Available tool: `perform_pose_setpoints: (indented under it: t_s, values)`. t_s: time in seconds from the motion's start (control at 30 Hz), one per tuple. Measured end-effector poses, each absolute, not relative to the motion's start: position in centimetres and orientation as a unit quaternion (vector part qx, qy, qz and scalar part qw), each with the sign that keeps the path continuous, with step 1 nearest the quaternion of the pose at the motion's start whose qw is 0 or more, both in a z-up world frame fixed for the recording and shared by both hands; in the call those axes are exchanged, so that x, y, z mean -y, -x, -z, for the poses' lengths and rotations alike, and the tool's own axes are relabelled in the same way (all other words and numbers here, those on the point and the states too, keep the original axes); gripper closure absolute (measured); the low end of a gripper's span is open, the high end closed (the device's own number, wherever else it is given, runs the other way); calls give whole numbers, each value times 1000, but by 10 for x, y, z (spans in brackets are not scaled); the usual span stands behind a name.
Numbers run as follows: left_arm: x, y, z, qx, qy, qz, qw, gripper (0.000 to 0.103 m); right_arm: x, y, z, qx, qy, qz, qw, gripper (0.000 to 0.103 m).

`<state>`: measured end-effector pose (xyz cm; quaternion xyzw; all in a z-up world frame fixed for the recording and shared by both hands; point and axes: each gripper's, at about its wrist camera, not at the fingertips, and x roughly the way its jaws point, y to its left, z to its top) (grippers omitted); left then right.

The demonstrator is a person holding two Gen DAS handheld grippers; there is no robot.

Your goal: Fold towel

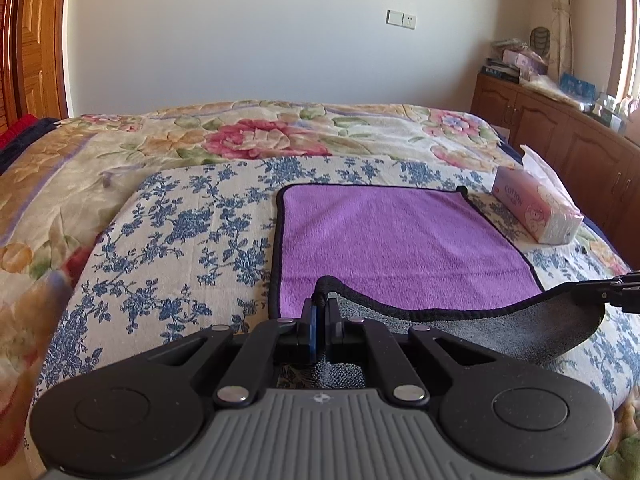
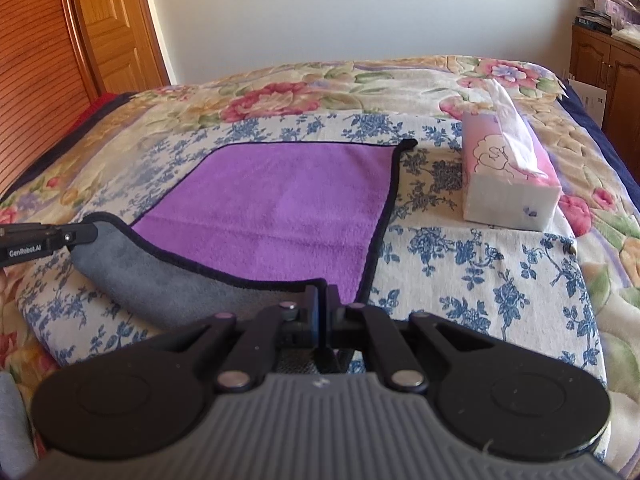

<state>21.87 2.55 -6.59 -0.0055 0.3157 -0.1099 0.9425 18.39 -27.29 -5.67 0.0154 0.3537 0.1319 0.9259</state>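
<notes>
A purple towel with a black hem and grey underside lies on a blue-flowered cloth on the bed; it also shows in the right wrist view. My left gripper is shut on the towel's near left corner. My right gripper is shut on the near right corner. Both corners are lifted, so the near edge curls over and shows its grey underside. Each gripper appears in the other's view, the right one at the right edge and the left one at the left edge.
A pink tissue pack sits on the bed right of the towel. The blue-flowered cloth lies over a floral quilt. A wooden cabinet stands at the right, a wooden door at the left.
</notes>
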Motion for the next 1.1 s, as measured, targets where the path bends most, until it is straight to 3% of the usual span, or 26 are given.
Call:
perform_pose_setpoints:
  t_s: [1.1]
  values:
    - [-25,-251,53,-272,17,102,957,99,275,-224,42,-299,-5,-140,944,99]
